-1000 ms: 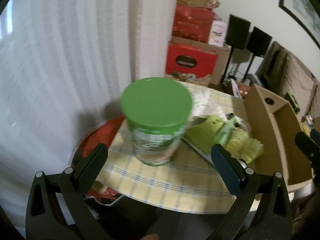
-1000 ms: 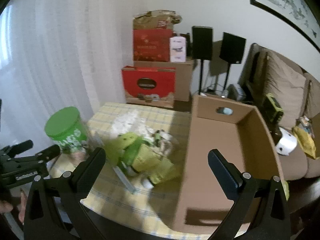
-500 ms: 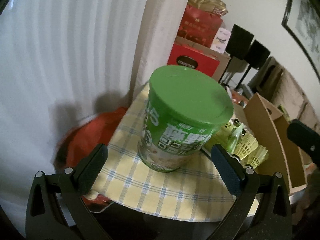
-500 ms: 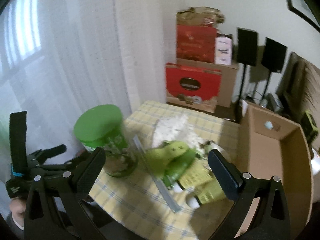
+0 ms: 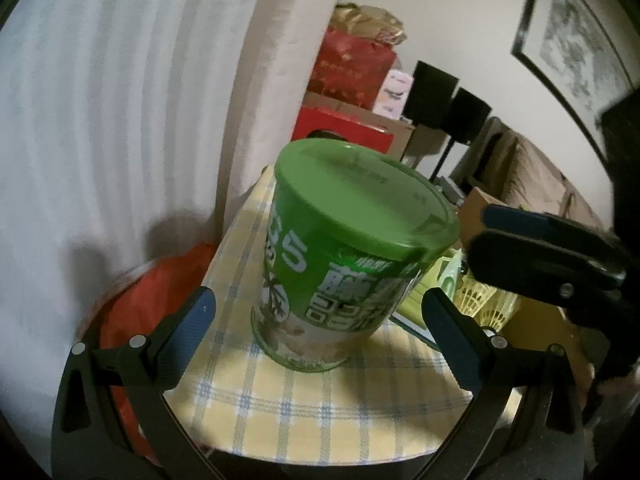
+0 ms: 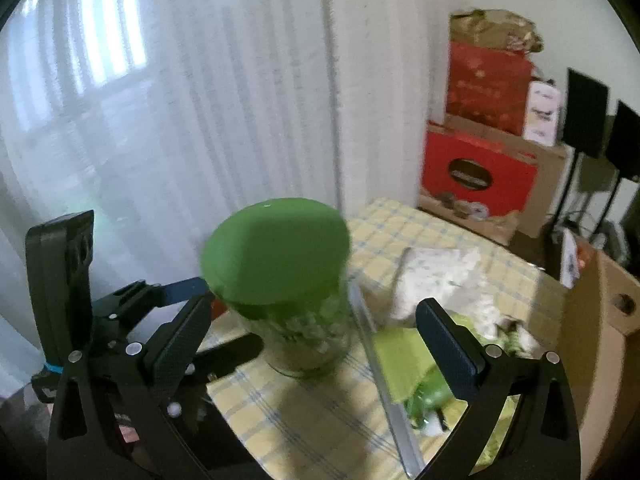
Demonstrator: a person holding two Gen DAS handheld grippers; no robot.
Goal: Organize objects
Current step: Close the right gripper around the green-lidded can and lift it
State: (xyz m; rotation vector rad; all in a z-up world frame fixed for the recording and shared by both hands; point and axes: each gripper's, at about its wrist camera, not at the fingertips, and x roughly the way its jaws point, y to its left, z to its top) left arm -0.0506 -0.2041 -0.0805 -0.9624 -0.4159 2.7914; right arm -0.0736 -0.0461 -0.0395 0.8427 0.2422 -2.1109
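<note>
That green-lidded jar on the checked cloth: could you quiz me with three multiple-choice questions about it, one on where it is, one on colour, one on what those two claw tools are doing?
1. Where does the jar stand?
A. on the checked tablecloth
B. inside the cardboard box
C. on the floor

2. What colour is its lid?
A. red
B. green
C. white

3. How are the two grippers set?
A. both shut on the jar
B. one shut, one open
C. both open, not gripping the jar

Answers:
1 A, its base rests on the yellow checked cloth.
2 B, the flat top is plain green in both views.
3 C, the left gripper and right gripper each show fingers spread wide, with gaps beside the jar.
</note>
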